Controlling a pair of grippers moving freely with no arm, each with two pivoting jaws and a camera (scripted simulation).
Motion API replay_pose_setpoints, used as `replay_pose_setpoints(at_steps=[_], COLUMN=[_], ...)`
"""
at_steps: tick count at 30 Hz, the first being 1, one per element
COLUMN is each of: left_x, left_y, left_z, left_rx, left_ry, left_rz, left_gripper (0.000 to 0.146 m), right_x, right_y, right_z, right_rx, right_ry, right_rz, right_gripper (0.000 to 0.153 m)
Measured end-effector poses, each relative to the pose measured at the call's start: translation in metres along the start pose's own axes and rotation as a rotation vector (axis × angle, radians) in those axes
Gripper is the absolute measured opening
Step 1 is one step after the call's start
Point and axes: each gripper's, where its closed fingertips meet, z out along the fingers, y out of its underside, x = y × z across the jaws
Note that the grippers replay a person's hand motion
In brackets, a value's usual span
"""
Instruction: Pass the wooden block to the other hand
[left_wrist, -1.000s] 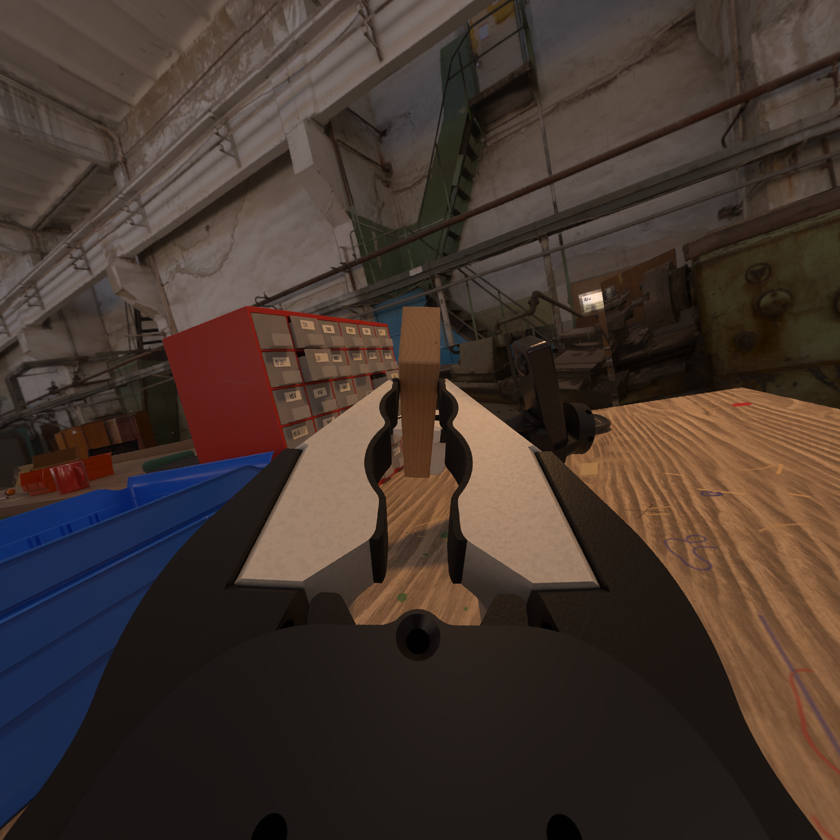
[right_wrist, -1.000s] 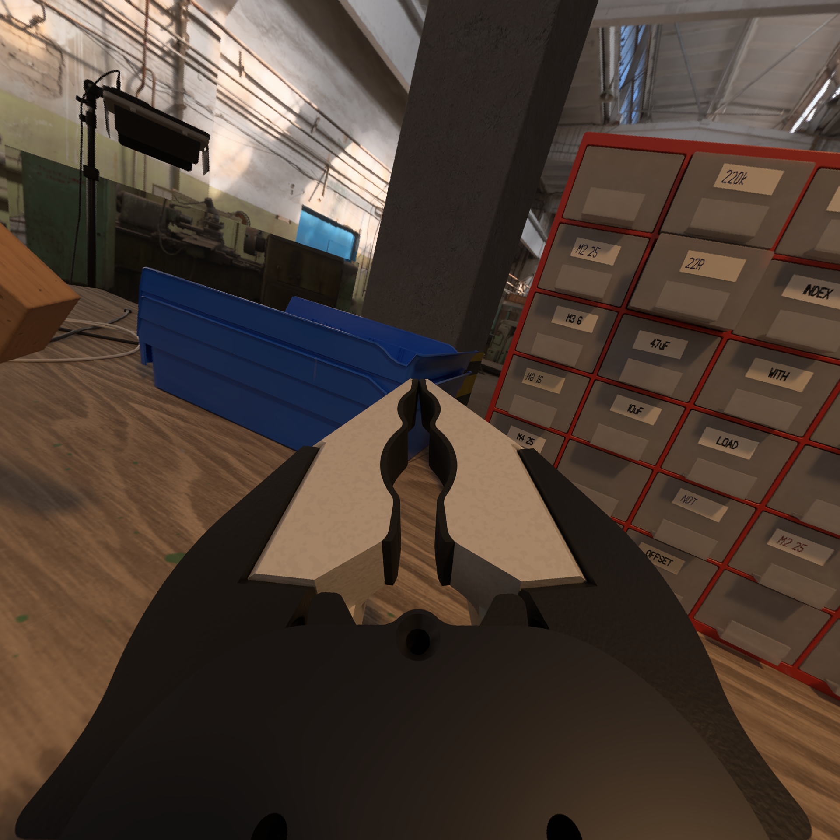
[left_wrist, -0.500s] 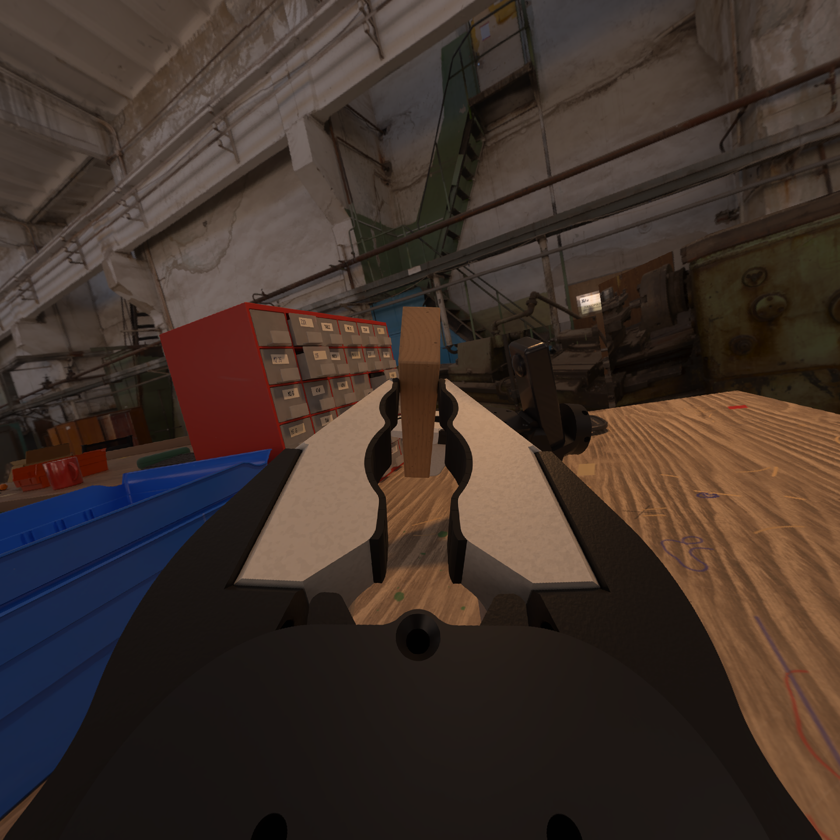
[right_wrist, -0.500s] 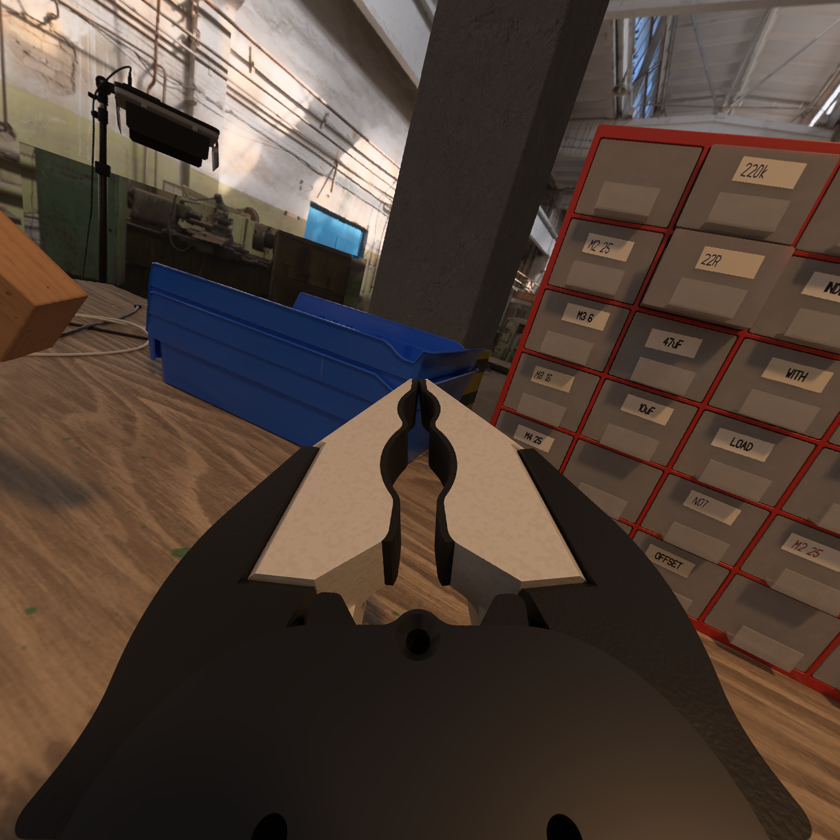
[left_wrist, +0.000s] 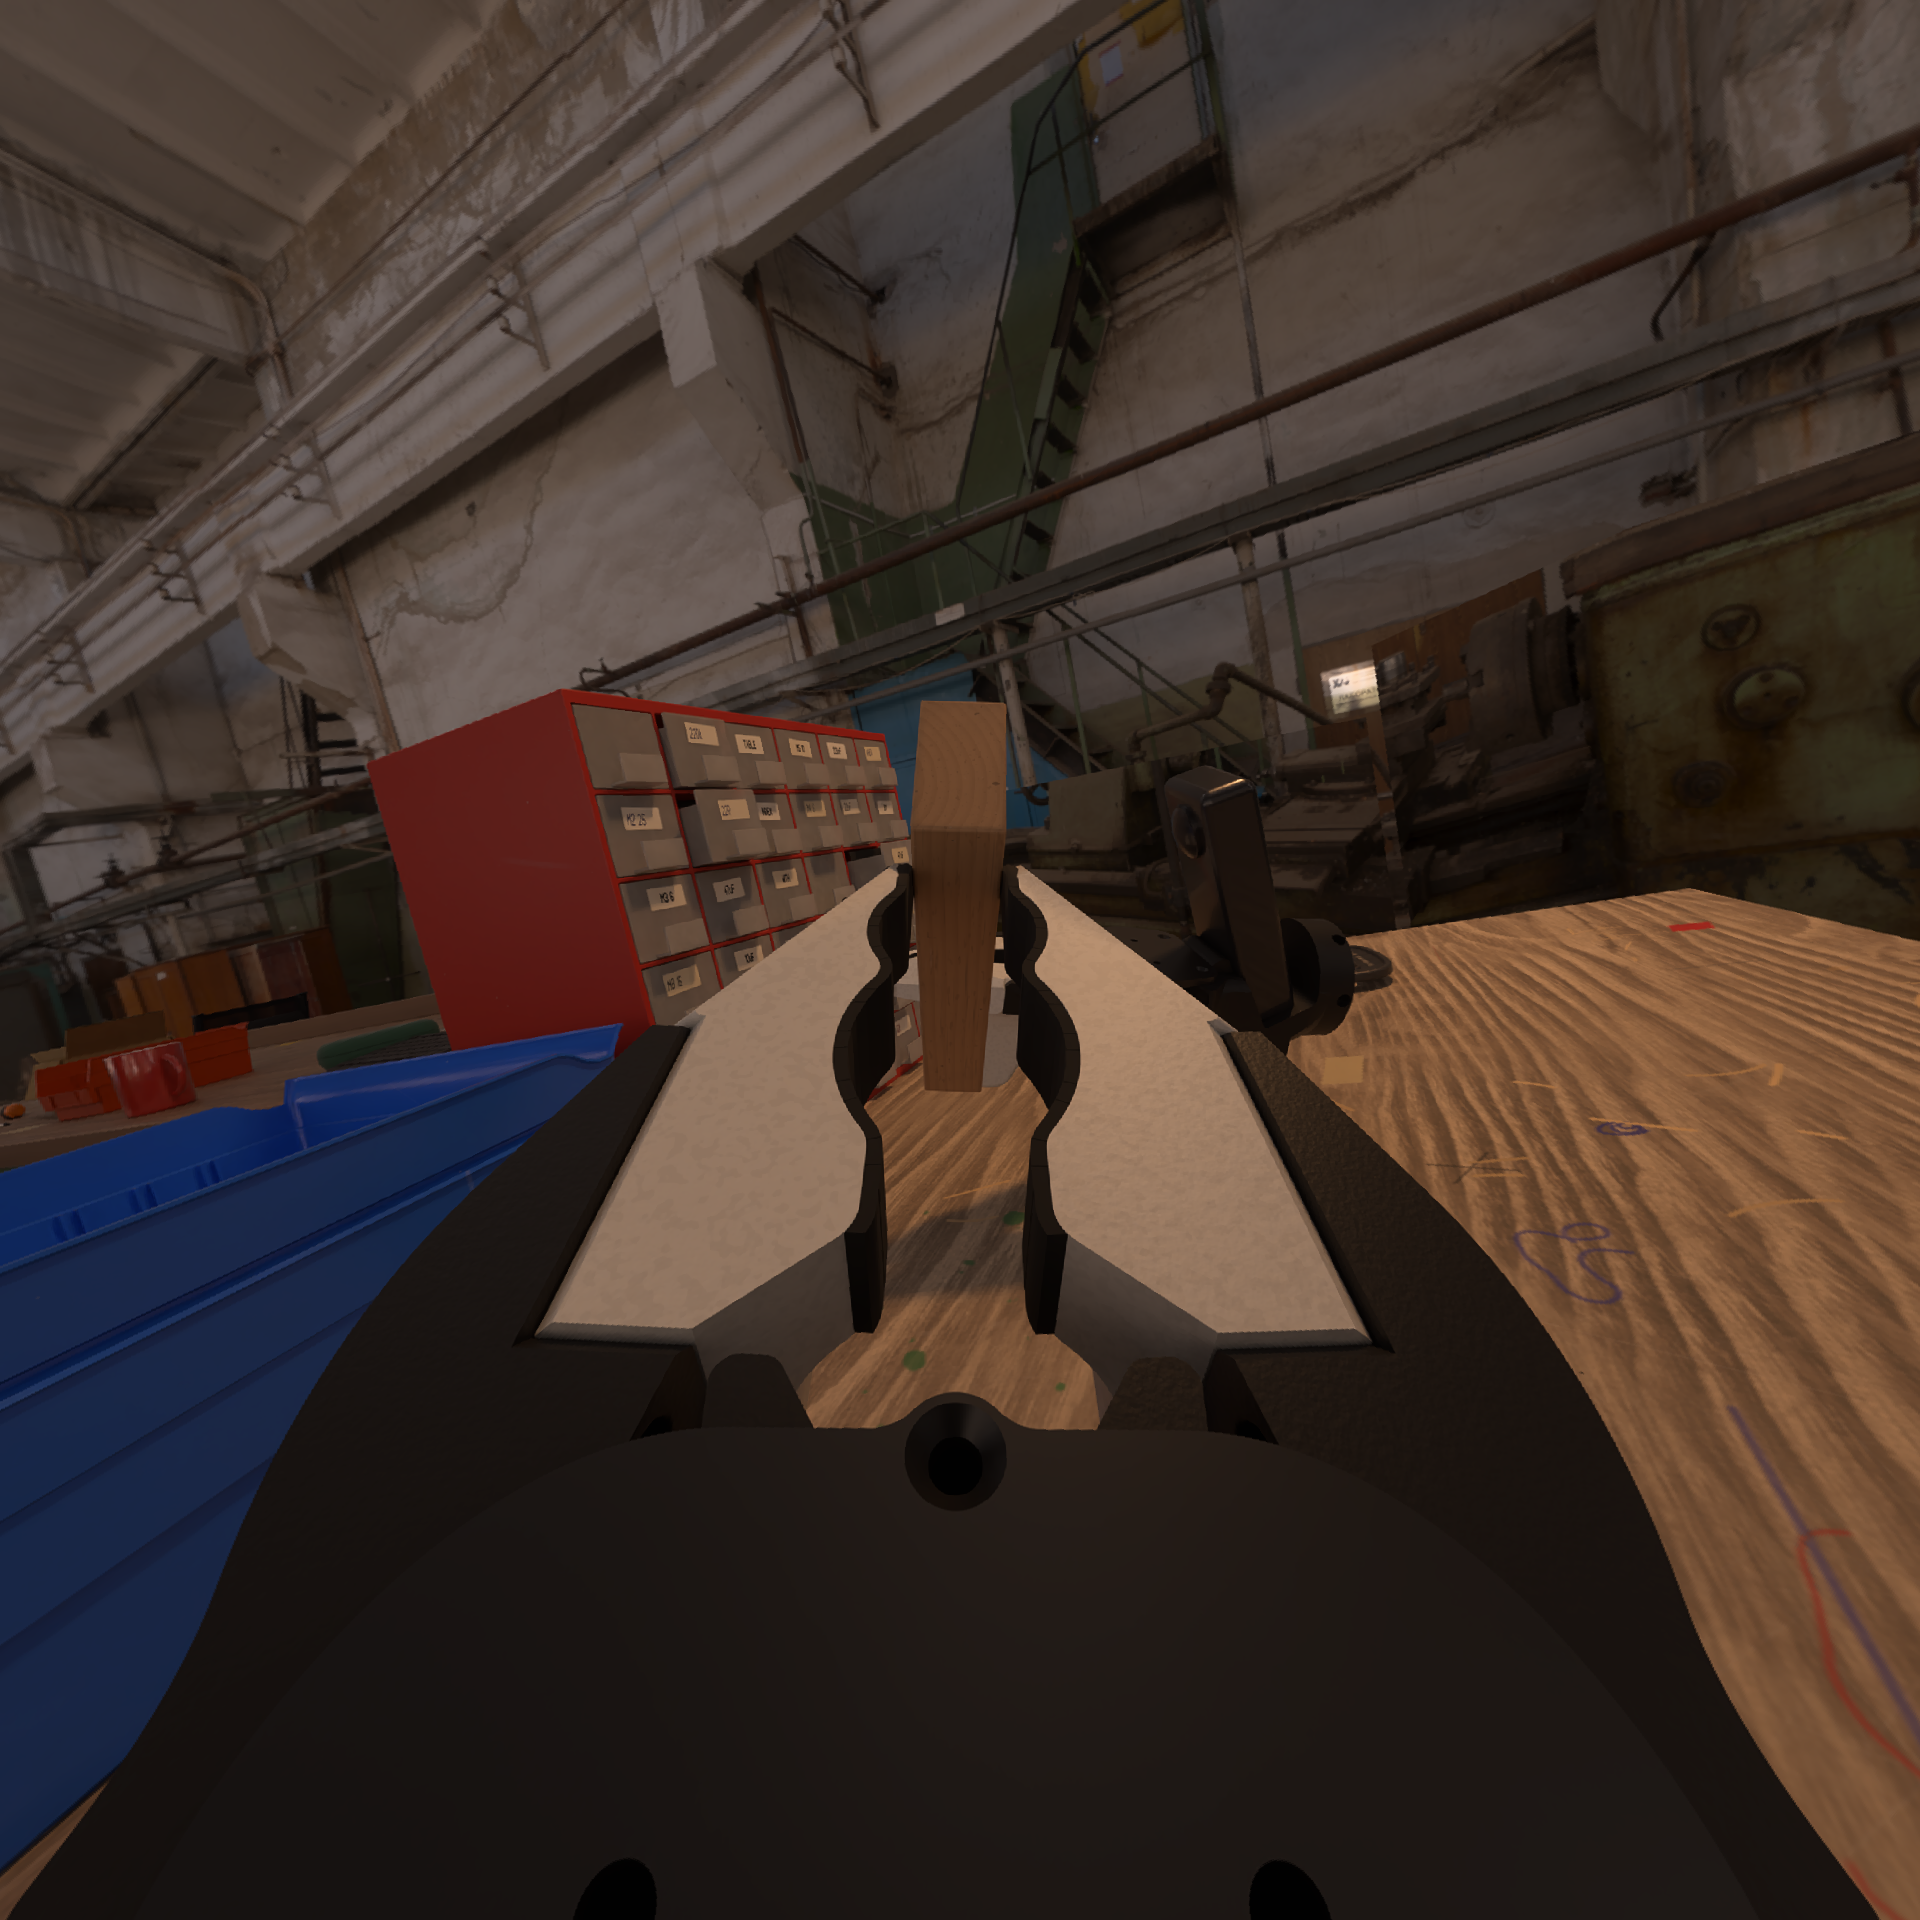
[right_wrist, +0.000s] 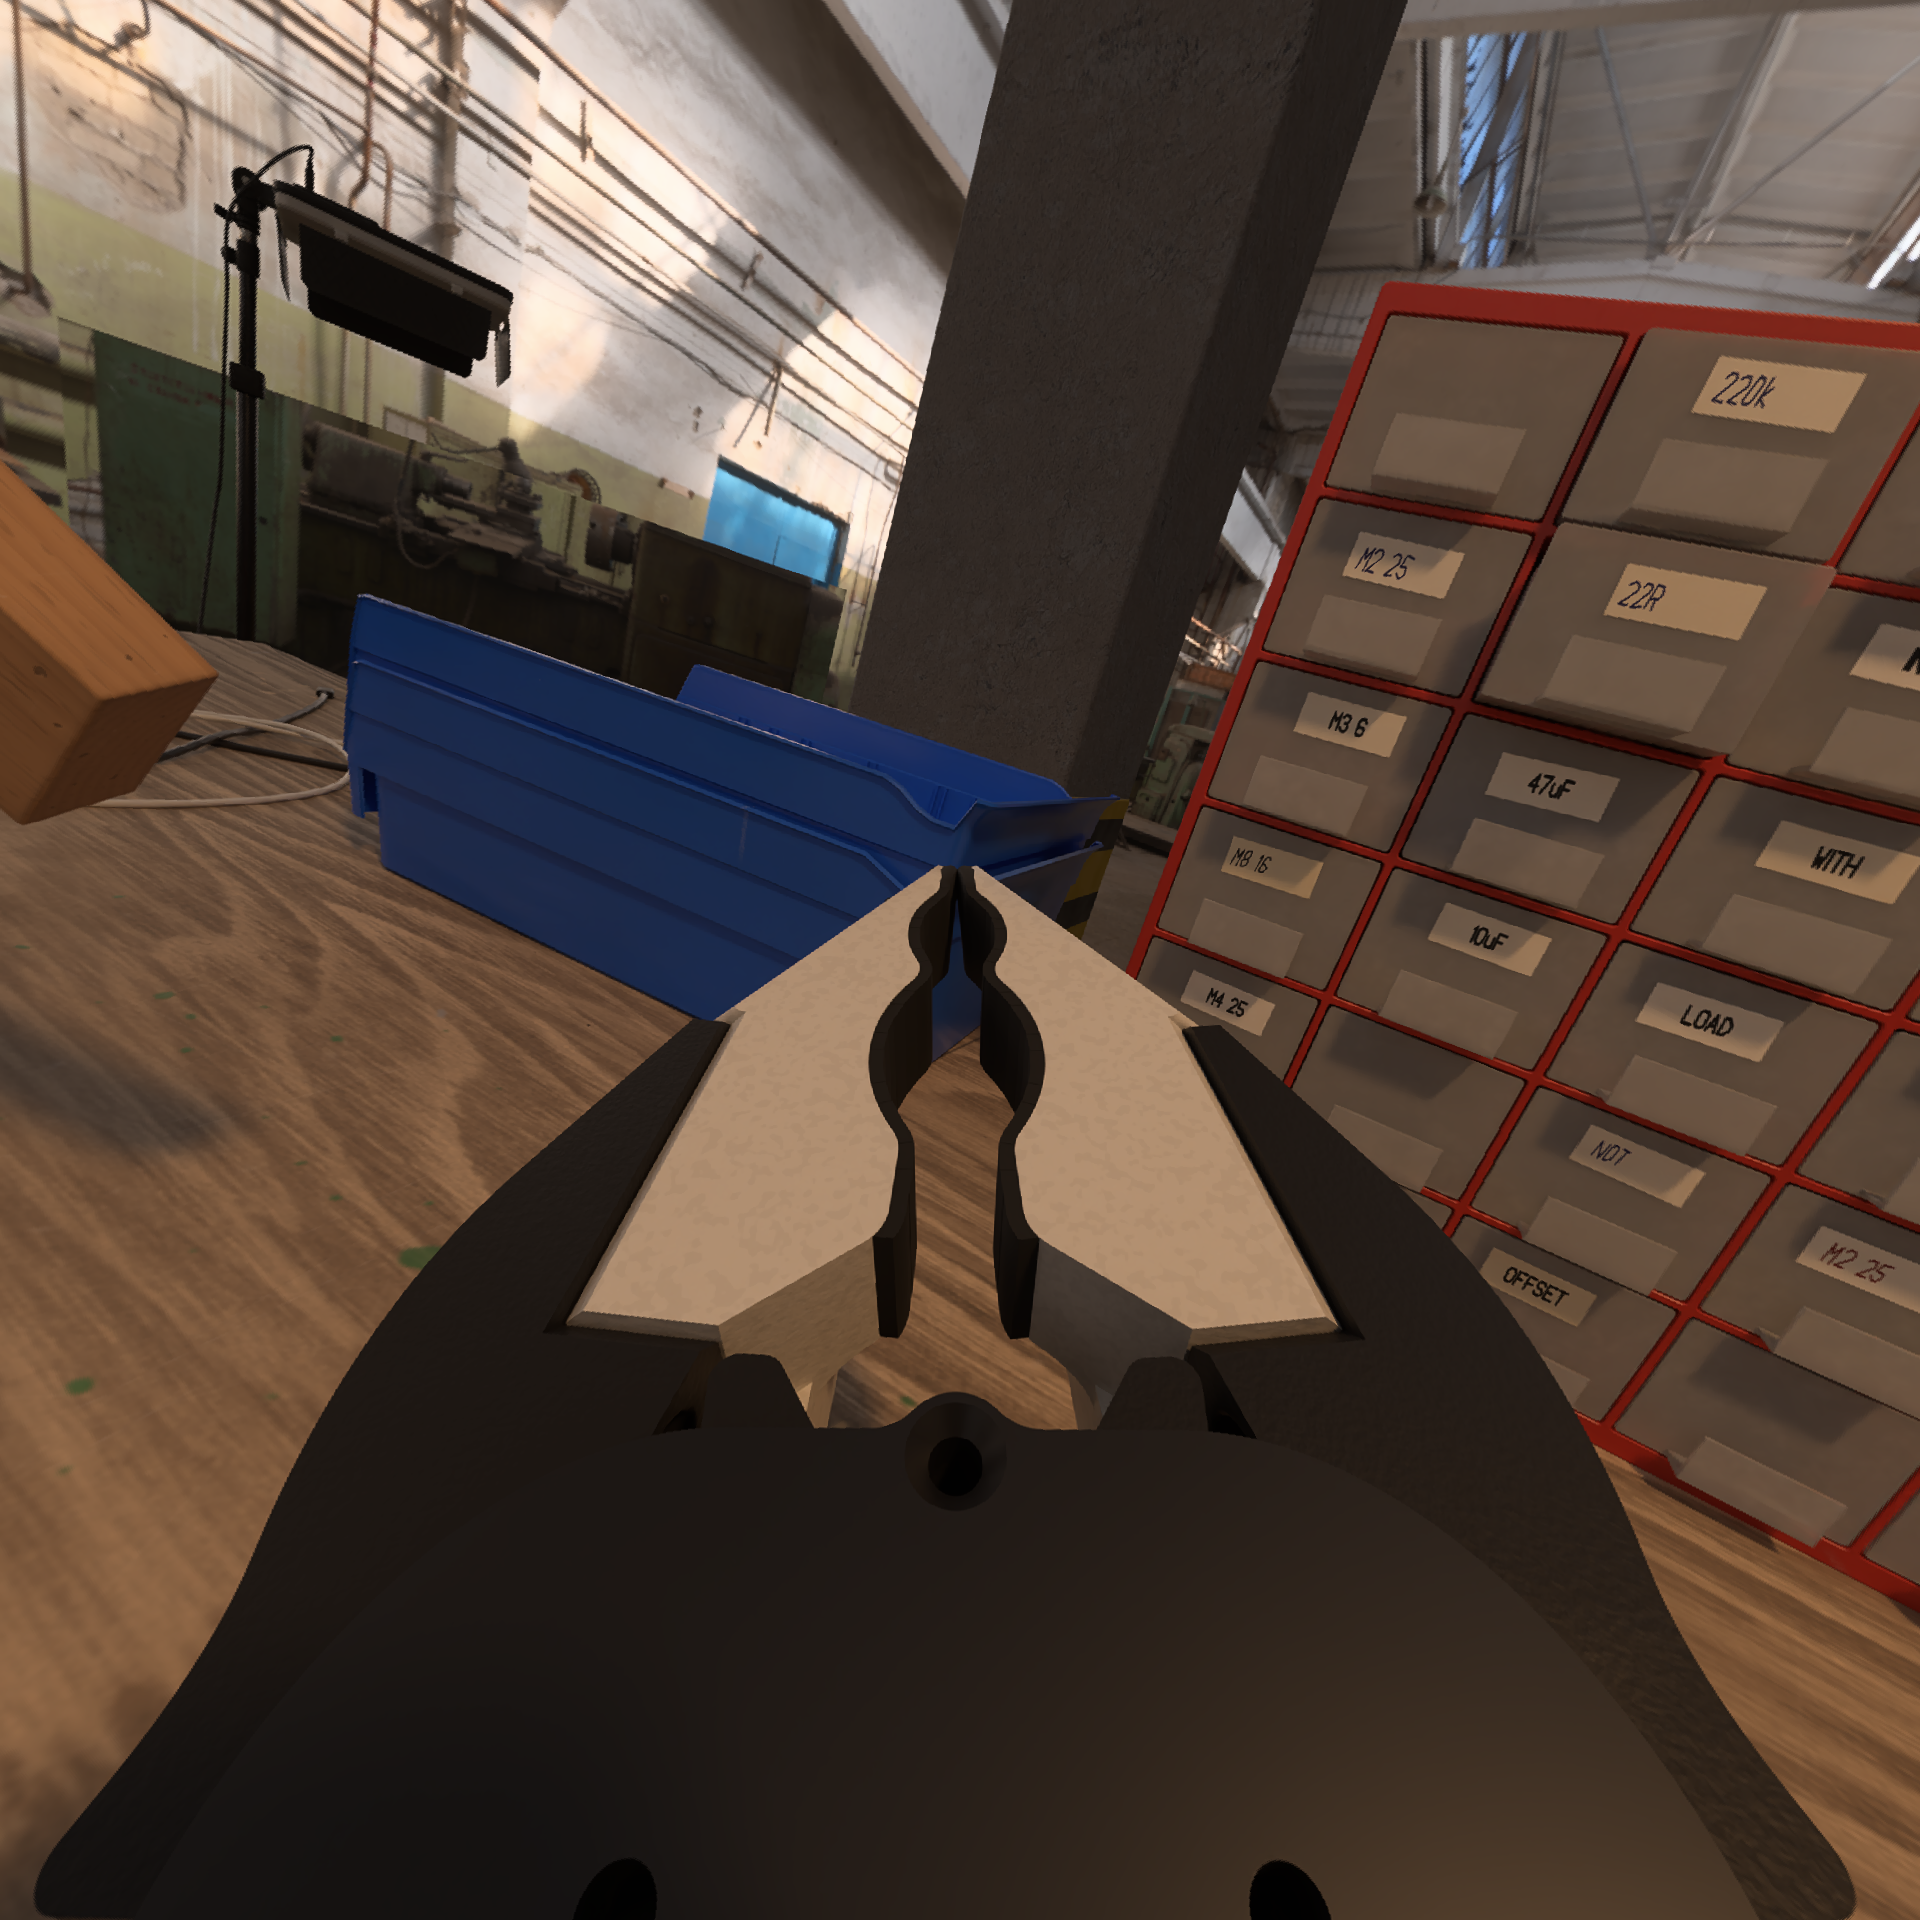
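The wooden block (left_wrist: 958, 790) stands upright, pinched at its lower half between the fingertips of my left gripper (left_wrist: 956, 883), which holds it above the wooden table (left_wrist: 1558, 1143). In the right wrist view one corner of the block (right_wrist: 83, 675) shows at the far left edge, in the air. My right gripper (right_wrist: 957, 878) is shut and empty, with its tips pointing at the blue bins. It also shows in the left wrist view (left_wrist: 1236, 914) as a dark body beyond the block, to the right.
Stacked blue bins (right_wrist: 644, 810) lie on the table, also at the left of the left wrist view (left_wrist: 208, 1299). A red drawer cabinet (right_wrist: 1558, 883) stands close on the right gripper's right and shows in the left wrist view (left_wrist: 623, 862). A grey pillar (right_wrist: 1091, 416), a lamp stand (right_wrist: 244, 416) and cables (right_wrist: 249, 769) are behind.
The right gripper has turned slightly left, so a little more of the block shows at its left edge. The left gripper has barely shifted and keeps its hold on the block.
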Motion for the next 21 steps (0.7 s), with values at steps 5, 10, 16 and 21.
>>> replay_pose_setpoints(at_steps=[5, 10, 16, 21], left_x=[0.0, -0.0002, 0.0, 0.0001], left_y=[-0.0001, -0.0003, -0.0002, -0.0001], left_z=[-0.0002, -0.0003, -0.0004, -0.0003], left_rx=[0.001, 0.001, 0.0, 0.0], left_ry=[-0.001, -0.001, 0.0, 0.001], left_rz=[0.001, 0.0, 0.0, 0.001], left_gripper=[0.017, 0.017, 0.017, 0.017], right_x=[-0.0007, -0.0015, -0.0024, -0.0029], right_y=[-0.0003, -0.0006, -0.0005, -0.0003], right_z=[-0.0003, -0.0003, -0.0002, -0.0002], right_rx=[0.001, 0.002, 0.001, 0.0], right_ry=[-0.001, -0.005, -0.011, -0.014], right_rz=[-0.006, -0.008, -0.009, -0.009], right_gripper=[0.0, 0.0, 0.0, 0.0])
